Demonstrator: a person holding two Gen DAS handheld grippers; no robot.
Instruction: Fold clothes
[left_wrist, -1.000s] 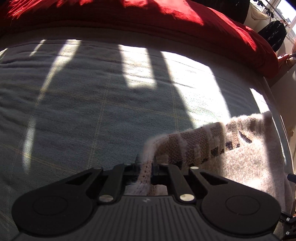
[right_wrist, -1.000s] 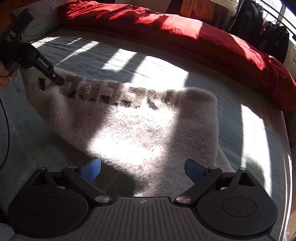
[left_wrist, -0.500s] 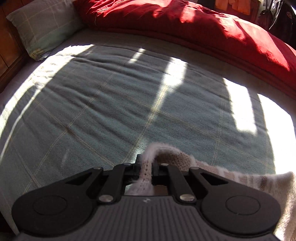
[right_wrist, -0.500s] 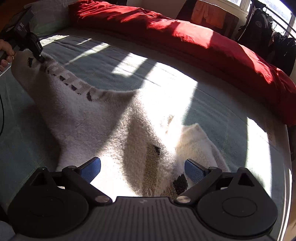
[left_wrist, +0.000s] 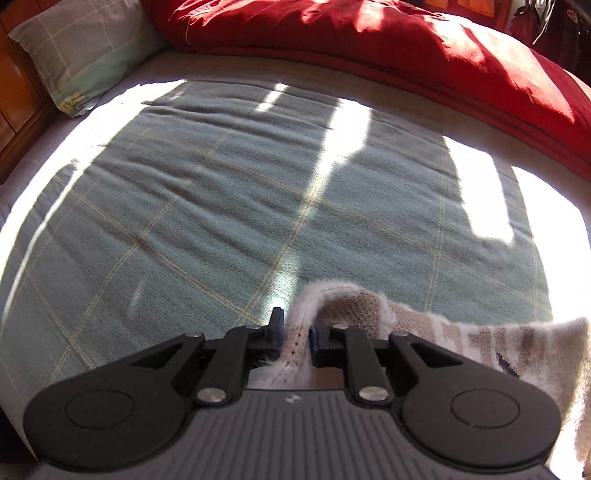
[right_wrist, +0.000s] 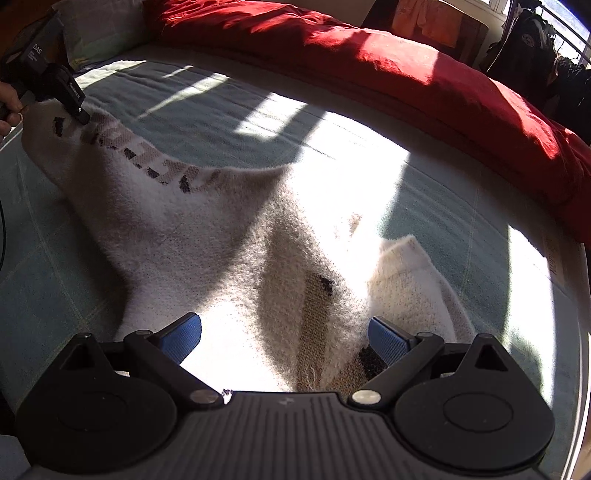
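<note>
Change since earlier frame: sweater (right_wrist: 207, 236) corner carried across to the upper left of the right wrist view, so the knit now stretches diagonally instead of lying flat.
Left gripper (left_wrist: 295, 334): jaws opening, the ribbed sweater edge (left_wrist: 295, 343) between them, pads seemingly no longer pressing on it.
Right gripper (right_wrist: 284, 334): spread wide, hovering over the lower folds, pinching nothing.
Sweater position: on the green checked bed cover (left_wrist: 221, 206), bunched at lower centre of the right view; red duvet (right_wrist: 369, 62) along the top, pillow (left_wrist: 81, 51) at upper left.
Step in hand: I judge this the release after pulling one side outward.
Next move: probably calls for my right gripper to take the bunched side and draw it flat before folding.
</note>
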